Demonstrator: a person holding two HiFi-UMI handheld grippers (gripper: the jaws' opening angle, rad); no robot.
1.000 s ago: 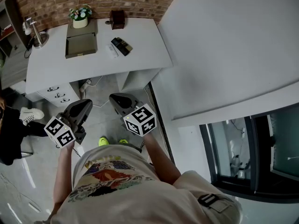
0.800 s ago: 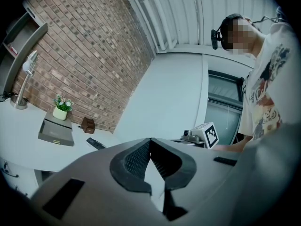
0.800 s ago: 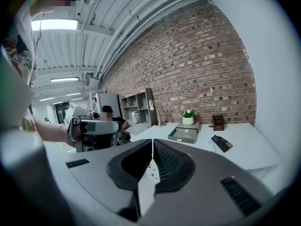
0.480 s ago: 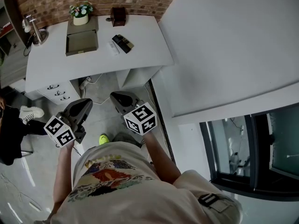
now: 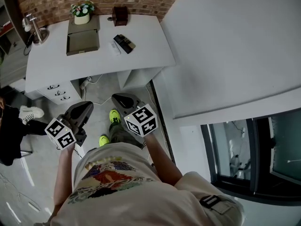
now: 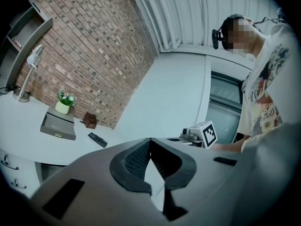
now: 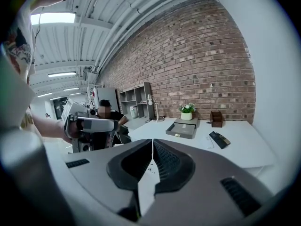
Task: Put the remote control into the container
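The black remote control lies on the white desk, just right of the grey open container. It shows again as the remote control beside the container, and as the remote control right of the container. Both grippers hang in the air well short of the desk, over the floor. My left gripper is shut with nothing in it. My right gripper is shut too, its jaws meeting at the tips and holding nothing.
A potted flower stands behind the container, with a brown box to its right and a desk lamp at the far left. Drawers sit under the desk's left side. A white wall runs along the right. A seated person is behind the desk.
The person has stepped toward the desk: one yellow-green shoe now shows farther forward between the grippers. Both grippers stay shut and at about the same height.
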